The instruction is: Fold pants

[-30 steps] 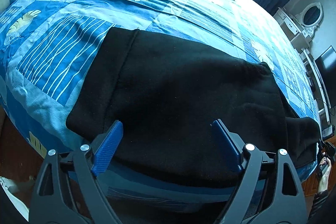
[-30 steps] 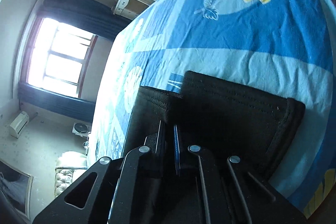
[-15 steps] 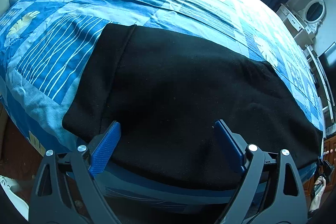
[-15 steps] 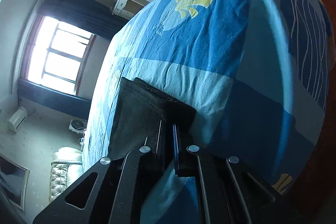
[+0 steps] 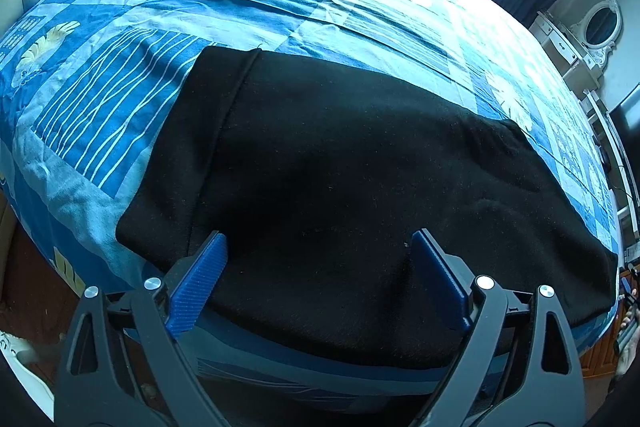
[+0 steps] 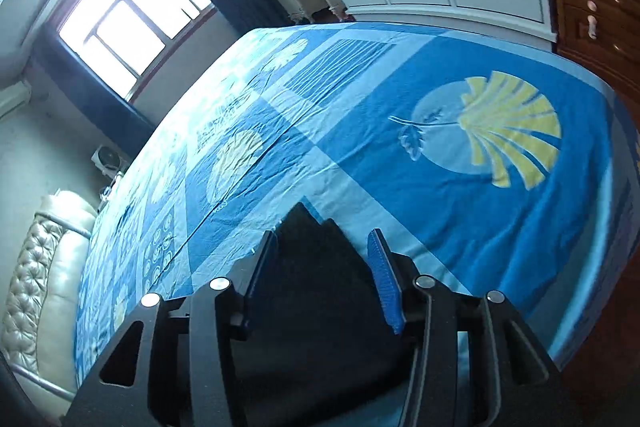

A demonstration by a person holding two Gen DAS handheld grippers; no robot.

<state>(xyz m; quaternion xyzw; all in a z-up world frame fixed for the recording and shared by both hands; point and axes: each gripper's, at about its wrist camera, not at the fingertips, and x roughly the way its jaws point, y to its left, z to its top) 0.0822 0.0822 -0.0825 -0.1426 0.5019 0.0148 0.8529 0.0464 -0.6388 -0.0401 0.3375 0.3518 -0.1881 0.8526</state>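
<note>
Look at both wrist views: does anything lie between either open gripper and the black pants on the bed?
Nothing visible does. The left gripper hangs open right over the near edge of the black pants, which lie flat on the blue bedspread. The right gripper is open too, with the pants' end between its fingers.

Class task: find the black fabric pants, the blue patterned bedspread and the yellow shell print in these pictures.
black fabric pants [image 5: 340, 187]: left wrist view, middle of the spread cloth.
blue patterned bedspread [image 5: 100, 99]: left wrist view, white-striped patch.
yellow shell print [image 6: 508, 127]: right wrist view, centre of the fan.
</note>
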